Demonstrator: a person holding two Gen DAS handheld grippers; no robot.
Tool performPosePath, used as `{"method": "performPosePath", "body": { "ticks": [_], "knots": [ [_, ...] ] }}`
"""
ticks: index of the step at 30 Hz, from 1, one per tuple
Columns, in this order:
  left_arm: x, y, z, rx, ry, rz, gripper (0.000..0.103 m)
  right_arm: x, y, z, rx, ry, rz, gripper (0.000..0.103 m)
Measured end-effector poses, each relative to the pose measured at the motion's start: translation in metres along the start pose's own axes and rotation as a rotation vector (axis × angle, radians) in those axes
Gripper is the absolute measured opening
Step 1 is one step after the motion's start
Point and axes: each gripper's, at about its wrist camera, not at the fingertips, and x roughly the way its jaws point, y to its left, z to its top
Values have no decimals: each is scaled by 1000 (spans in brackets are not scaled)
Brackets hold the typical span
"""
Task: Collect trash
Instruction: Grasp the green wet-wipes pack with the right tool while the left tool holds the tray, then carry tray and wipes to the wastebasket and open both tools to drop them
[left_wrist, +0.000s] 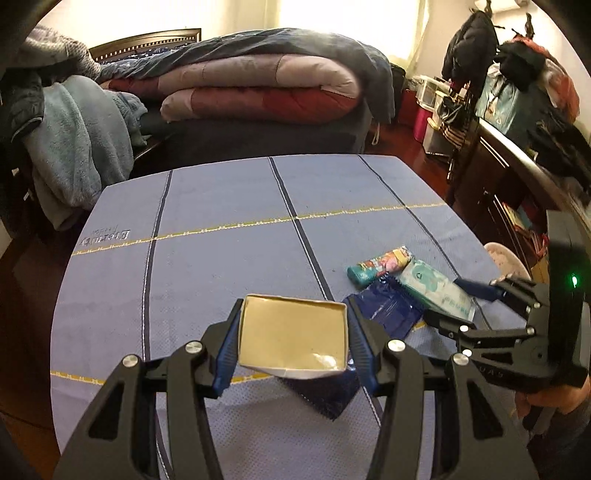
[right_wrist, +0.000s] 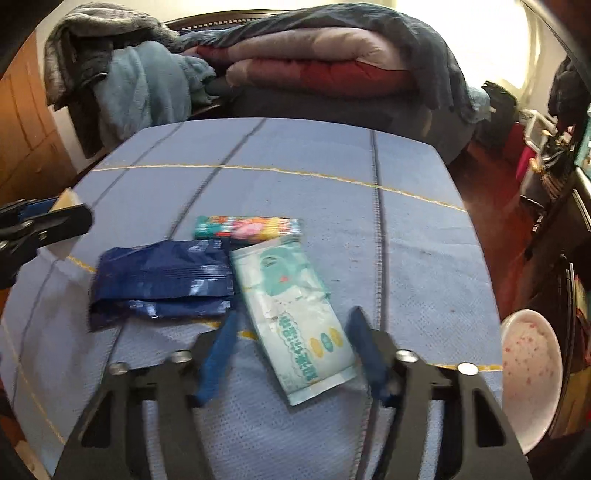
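My left gripper (left_wrist: 291, 328) is shut on an open paper box (left_wrist: 291, 338) with a tan inside, held above the blue tablecloth (left_wrist: 221, 206). It shows at the left edge of the right wrist view (right_wrist: 55, 221). My right gripper (right_wrist: 291, 325) is open, its fingers on either side of a pale green wipes packet (right_wrist: 295, 314) lying on the cloth. A crumpled dark blue wrapper (right_wrist: 162, 280) lies left of the packet, and a colourful candy tube (right_wrist: 247, 227) lies behind it. All three also show in the left wrist view: packet (left_wrist: 436, 288), wrapper (left_wrist: 388, 306), tube (left_wrist: 380, 266).
A white bowl with pink specks (right_wrist: 528, 369) sits off the table's right edge. A bed with folded quilts (left_wrist: 258, 85) stands behind the table. A chair draped with clothes (left_wrist: 74, 140) is at the left. A dark dresser with clutter (left_wrist: 517, 147) is at the right.
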Motion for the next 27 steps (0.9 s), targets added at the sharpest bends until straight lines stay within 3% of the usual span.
{"method": "performPosePath", "body": {
  "ticks": [1,13,19,27],
  "knots": [
    [0,0,0,-3,-1,-2,52,-1,2,0,-9,-1,5,43],
    [-17,-31,15,22,-47,-63,52,-51,-31,-23,182,-77,72,42],
    [-23,-71,29,82,-76,-122,52,-79,-57,-41,278,-115,83,43],
    [-23,-140,43,183,-98,-217,52,-106,-94,-63,384,-162,35,43]
  ]
}}
